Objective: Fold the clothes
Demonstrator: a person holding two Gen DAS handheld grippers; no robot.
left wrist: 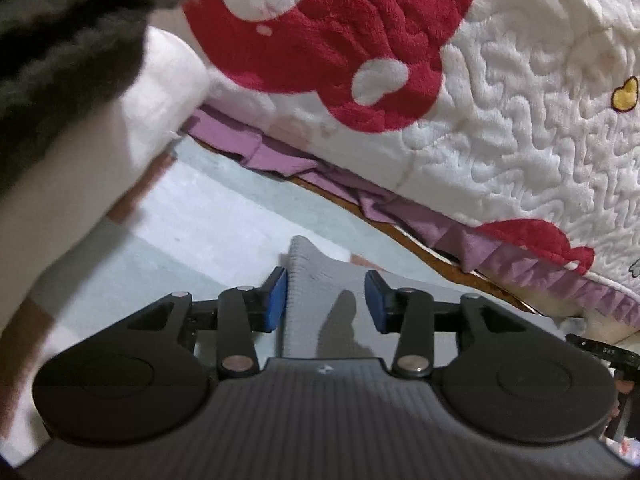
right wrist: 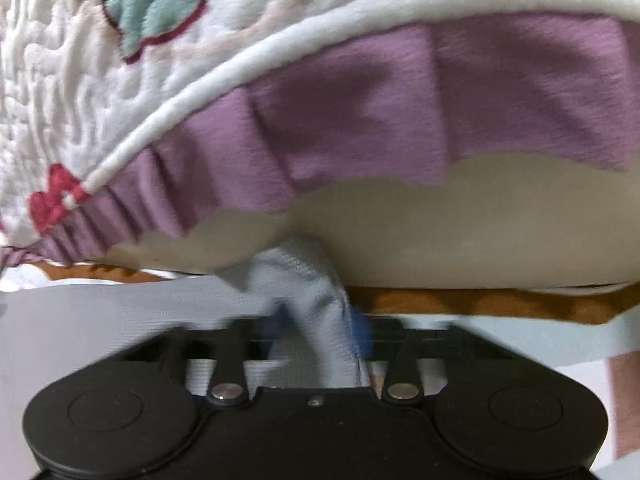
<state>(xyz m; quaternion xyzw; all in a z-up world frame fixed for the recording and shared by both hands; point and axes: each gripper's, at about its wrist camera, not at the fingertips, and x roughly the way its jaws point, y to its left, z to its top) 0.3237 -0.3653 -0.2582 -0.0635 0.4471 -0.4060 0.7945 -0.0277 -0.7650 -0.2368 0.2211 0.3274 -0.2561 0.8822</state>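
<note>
A light grey cloth [left wrist: 320, 292] hangs low beside the bed, and a corner of it rises between the fingers of my left gripper [left wrist: 326, 300]. The blue pads [left wrist: 276, 300] stand apart, so that gripper is open, with the cloth's edge against the left pad. In the right wrist view the same grey cloth [right wrist: 308, 292] is bunched and pinched in my right gripper [right wrist: 320, 334], which is shut on it. The cloth stretches off to the left [right wrist: 120, 304]. This view is blurred by motion.
A bed with a white quilted cover [left wrist: 500, 120], red patches [left wrist: 340, 40] and a purple frill [right wrist: 360, 120] fills the far side. Its wooden rail [right wrist: 480, 300] runs under the frill. Pale floor tiles [left wrist: 200, 220] lie below. A dark garment [left wrist: 60, 40] looms at top left.
</note>
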